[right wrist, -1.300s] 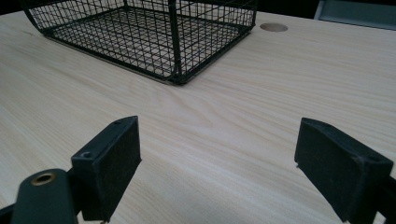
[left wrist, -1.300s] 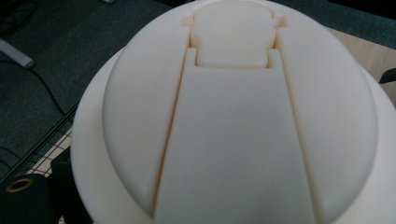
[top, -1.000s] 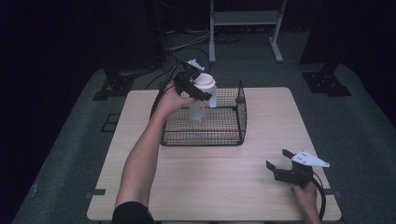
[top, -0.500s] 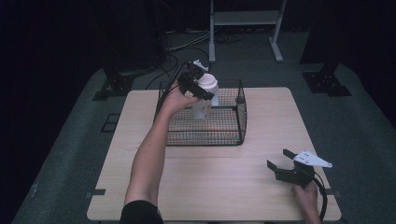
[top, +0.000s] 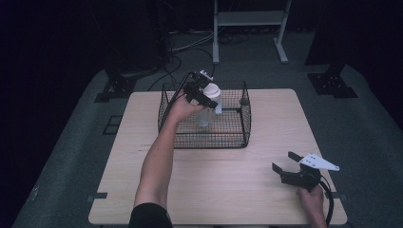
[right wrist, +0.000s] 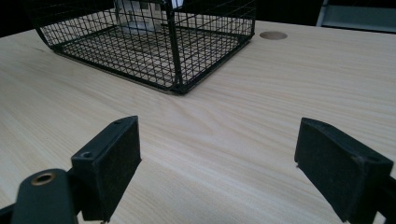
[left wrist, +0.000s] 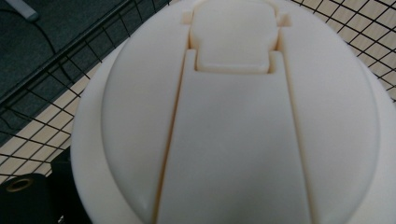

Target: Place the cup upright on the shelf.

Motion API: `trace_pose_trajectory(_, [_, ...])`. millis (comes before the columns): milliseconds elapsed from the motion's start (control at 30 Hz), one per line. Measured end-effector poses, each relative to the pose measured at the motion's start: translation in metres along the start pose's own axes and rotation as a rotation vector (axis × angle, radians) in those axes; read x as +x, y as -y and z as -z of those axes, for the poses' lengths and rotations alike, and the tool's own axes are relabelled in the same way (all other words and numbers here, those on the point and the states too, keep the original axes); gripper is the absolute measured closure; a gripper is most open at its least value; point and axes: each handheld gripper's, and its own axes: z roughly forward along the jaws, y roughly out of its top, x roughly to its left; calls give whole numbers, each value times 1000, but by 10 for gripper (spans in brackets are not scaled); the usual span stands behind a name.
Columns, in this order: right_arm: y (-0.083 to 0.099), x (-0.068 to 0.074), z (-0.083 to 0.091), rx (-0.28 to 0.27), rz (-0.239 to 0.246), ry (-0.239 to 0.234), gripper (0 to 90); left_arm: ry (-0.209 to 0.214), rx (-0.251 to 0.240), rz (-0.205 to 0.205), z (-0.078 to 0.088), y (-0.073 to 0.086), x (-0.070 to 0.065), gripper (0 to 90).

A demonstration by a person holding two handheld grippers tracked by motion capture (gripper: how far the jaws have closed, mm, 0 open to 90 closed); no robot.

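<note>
Gripping bottle (top: 209, 107) over basket (top: 244, 118): left gripper (top: 202, 92) | right gripper (top: 289, 166) fingers wide, empty

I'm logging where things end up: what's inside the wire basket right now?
Inside the wire basket, a clear bottle with a white lid, held by the left gripper. The hand hides some basket floor.

The left gripper (top: 202, 92) was black, with a small grey part on top. The right gripper (top: 289, 167) was black too, with a pale three-cornered plate (top: 319, 162) on top and a black cable (top: 328, 202) looping behind. Its flat pads (right wrist: 114, 161) were dark and square. A dark sleeve (top: 149, 216) covered the left upper arm.
</note>
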Motion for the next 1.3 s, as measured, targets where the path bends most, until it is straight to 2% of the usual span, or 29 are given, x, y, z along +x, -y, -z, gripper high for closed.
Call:
trace_pose_trajectory(233, [0,1,0,3,4,1,135,-4,16,6,-6,4,2,64])
trace_pose_trajectory(367, [0,2,-1,9,11,2,135,2,17,23,-10,8,2,64])
trace_pose_trajectory(500, [0,2,0,9,13,1,135,6,-16,38,-10,13,3,63])
trace_pose_trajectory(667, [0,2,-1,10,17,2,135,6,2,22,-7,15,2,62])
trace_pose_trajectory(1300, [0,3,-1,16,27,4,134,15,-35,16,-1,33,-3,55])
